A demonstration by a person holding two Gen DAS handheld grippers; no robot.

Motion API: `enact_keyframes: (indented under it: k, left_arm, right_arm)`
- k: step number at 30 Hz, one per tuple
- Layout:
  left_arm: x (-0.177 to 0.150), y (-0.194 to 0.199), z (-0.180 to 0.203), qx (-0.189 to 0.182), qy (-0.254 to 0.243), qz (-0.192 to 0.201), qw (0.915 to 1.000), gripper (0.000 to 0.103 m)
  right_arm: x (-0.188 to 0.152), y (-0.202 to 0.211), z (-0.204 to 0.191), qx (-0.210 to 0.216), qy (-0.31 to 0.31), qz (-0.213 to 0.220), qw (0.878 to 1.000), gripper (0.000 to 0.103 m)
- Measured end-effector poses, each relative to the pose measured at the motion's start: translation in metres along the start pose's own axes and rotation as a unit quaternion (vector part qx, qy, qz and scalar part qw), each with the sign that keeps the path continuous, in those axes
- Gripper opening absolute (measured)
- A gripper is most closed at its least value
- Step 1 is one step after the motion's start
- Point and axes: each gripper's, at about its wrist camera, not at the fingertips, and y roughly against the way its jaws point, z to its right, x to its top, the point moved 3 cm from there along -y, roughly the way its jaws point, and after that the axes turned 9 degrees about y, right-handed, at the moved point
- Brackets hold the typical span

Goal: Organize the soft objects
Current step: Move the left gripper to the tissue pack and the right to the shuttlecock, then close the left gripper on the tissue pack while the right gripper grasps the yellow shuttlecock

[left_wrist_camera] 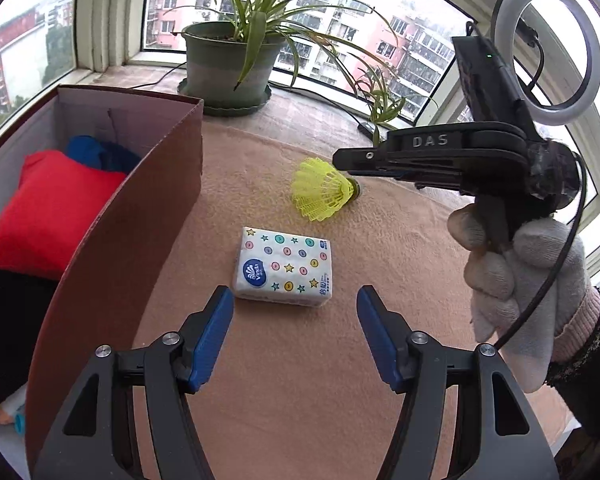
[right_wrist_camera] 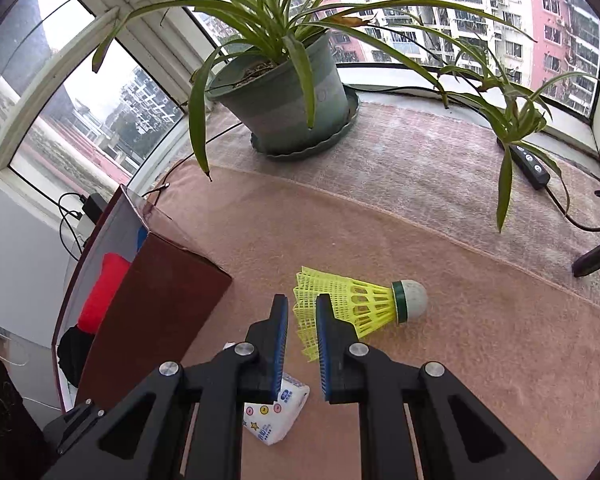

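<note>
Windows wrap around a surface (left_wrist_camera: pixel 300 360) covered with a peach towel, and on it we find the two soft things not yet put away. Our tissue pack (left_wrist_camera: pixel 283 267) lies flat at the middle of the towel, just beyond the left gripper (left_wrist_camera: pixel 295 300), a little left of the line between its fingertips. Its long axis runs roughly away from us, so the short width faces the jaws, which stand about half open with nothing between them; we judge that gap just wide enough to straddle the pack with a short forward and downward reach.

Farther off and to the right lies the yellow shuttlecock (right_wrist_camera: pixel 352 306) on its side, cork pointing right in the right wrist view, skirt toward the right gripper (right_wrist_camera: pixel 302 308). That gripper's jaws are nearly closed and appear to hold nothing, with the skirt's edge showing just behind the tips.

Left of the pack stands the open brown box (left_wrist_camera: pixel 140 216), already holding a red cushion (left_wrist_camera: pixel 48 208) and something blue. We judge the left gripper nearer to both pack and box.
</note>
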Motion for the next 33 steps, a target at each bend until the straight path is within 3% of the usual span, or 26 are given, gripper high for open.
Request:
enact_keyframes:
  k: [2,5,7,9,16,20,24,29,33]
  left_arm:
    - [0.001,-0.005,0.005,0.009,-0.02,-0.003,0.9998,0.067]
    - [0.004,-0.013,0.009,0.012,-0.03,-0.02,0.9993,0.071]
    - [0.009,-0.017,0.011,0.014,-0.031,-0.026,0.9991,0.071]
    - [0.019,-0.024,0.01,0.007,-0.014,-0.038,0.9992,0.071]
    - [0.041,-0.05,0.002,0.016,0.027,-0.078,0.9965,0.071]
    - [0.05,-0.048,0.016,0.019,-0.017,-0.081,0.9964,0.071]
    - [0.062,-0.068,0.025,-0.003,-0.023,-0.128,0.9916,0.071]
    - [0.073,-0.094,0.014,-0.022,0.036,-0.163,0.9858,0.071]
    - [0.069,-0.101,0.008,-0.015,0.043,-0.187,0.9812,0.071]
  right_arm:
    - [-0.003,0.01,0.005,0.012,0.009,0.009,1.0,0.013]
    - [-0.008,0.02,0.014,-0.002,0.035,0.002,0.999,0.017]
    - [-0.012,0.025,0.019,-0.019,0.057,-0.001,0.998,0.029]
    - [-0.016,0.029,0.025,-0.029,0.066,-0.002,0.997,0.033]
    - [-0.024,0.04,0.045,-0.031,0.047,0.006,0.998,0.037]
    - [-0.024,0.045,0.055,-0.024,0.034,0.012,0.999,0.038]
    - [-0.025,0.048,0.061,-0.018,0.018,0.022,0.999,0.038]
    - [-0.03,0.05,0.059,-0.013,0.014,0.024,1.0,0.038]
    - [-0.033,0.054,0.058,-0.015,0.019,0.026,0.999,0.038]
